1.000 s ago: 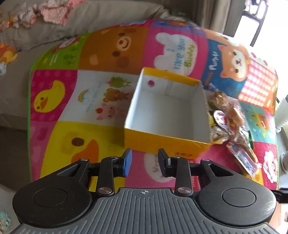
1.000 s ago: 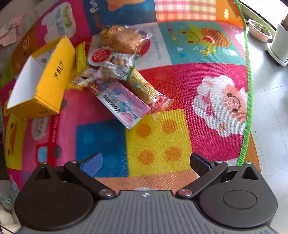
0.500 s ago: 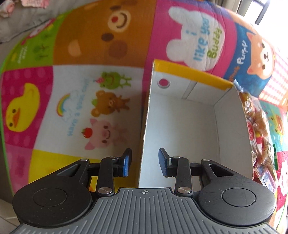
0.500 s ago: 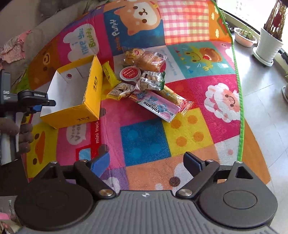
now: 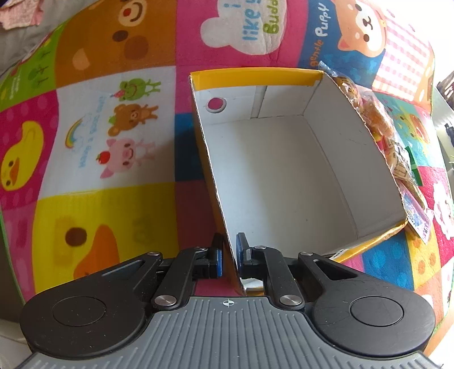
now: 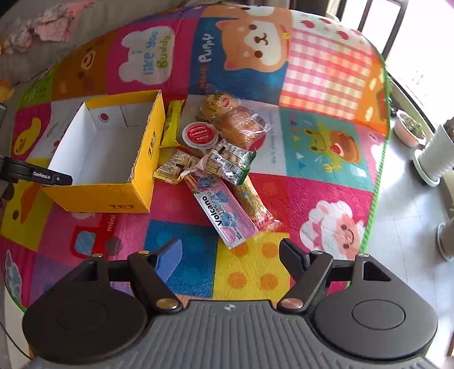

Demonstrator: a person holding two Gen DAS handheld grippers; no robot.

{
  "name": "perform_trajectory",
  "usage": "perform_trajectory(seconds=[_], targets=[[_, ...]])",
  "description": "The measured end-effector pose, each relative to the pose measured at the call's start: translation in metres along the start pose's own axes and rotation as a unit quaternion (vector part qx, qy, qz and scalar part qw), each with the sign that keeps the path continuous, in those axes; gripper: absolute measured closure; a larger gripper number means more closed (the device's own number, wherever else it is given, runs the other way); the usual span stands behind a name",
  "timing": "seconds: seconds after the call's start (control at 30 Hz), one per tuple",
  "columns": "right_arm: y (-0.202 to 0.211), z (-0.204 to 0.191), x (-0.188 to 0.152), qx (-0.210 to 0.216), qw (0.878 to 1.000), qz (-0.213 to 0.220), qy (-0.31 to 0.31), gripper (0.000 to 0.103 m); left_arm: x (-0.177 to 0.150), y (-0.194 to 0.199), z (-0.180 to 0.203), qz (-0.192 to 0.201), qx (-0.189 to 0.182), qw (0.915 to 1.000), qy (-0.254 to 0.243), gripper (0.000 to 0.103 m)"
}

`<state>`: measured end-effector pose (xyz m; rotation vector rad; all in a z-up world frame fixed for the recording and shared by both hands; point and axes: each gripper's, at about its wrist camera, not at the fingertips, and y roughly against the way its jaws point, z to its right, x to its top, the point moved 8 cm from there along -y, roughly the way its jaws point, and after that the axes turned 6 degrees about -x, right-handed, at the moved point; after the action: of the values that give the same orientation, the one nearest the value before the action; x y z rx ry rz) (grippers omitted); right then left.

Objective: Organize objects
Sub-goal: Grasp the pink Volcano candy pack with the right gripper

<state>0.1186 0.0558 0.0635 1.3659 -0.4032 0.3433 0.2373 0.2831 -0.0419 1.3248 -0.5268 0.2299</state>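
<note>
An empty yellow cardboard box (image 5: 300,176) with a white inside sits on a colourful play mat. My left gripper (image 5: 229,249) is shut on the box's near-left wall, one finger outside, one inside. The right wrist view shows the box (image 6: 119,195) at left, with the left gripper (image 6: 54,178) at its left wall. A heap of snack packets lies right of the box: a pink Volcano pack (image 6: 224,215), a long orange packet (image 6: 252,201), a bread bun (image 6: 241,127), a red-lidded cup (image 6: 200,134) and a yellow bar (image 6: 171,123). My right gripper (image 6: 229,252) is open, empty, above the mat before the heap.
The play mat (image 6: 326,170) ends in a green edge at the right, with tiled floor and white plant pots (image 6: 434,156) beyond. A grey sofa with pink cloth (image 6: 54,27) lies behind the mat.
My left gripper moved forward and closed on the box's left wall. My right gripper kept pulling back and up, so the whole heap and box show.
</note>
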Motion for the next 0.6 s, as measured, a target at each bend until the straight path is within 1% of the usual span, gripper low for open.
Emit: perform_trajectory(seconds=[0.07,0.13,0.23,0.3,0.37,0.4,0.47,0.5,0.6], targets=[[-0.024,-0.003,0.008,0.015,0.999,0.000,0.036,0.043,-0.003,0.001,0.001,-0.002,0.011,0.9999,0.005,0.093],[-0.047,-0.009,0.015,0.027,0.998,0.004,0.065,0.043,-0.004,0.000,0.001,-0.002,0.019,0.9997,0.018,0.094],[-0.077,-0.017,0.023,0.046,0.994,0.015,0.097,0.044,-0.003,0.001,0.001,0.011,0.031,0.9987,0.039,0.094],[-0.096,-0.023,0.023,0.056,0.992,0.005,0.109,0.053,-0.002,0.003,0.001,0.022,0.042,0.9979,0.044,0.094],[-0.101,-0.027,0.023,0.057,0.992,-0.005,0.113,0.055,-0.003,0.005,-0.001,0.027,0.062,0.9964,0.051,0.094],[-0.099,-0.030,0.023,0.068,0.992,-0.009,0.110,0.055,-0.004,0.005,-0.004,0.027,0.069,0.9955,0.059,0.094],[-0.093,-0.035,0.020,0.106,0.990,-0.030,0.092,0.055,-0.005,0.001,-0.010,0.024,0.071,0.9935,0.085,0.094],[-0.092,-0.036,0.019,0.112,0.990,-0.036,0.083,0.055,-0.006,0.000,-0.011,0.022,0.070,0.9928,0.095,0.094],[-0.100,-0.037,0.021,0.101,0.991,-0.036,0.074,0.055,-0.005,-0.003,-0.008,0.017,0.071,0.9930,0.094,0.094]])
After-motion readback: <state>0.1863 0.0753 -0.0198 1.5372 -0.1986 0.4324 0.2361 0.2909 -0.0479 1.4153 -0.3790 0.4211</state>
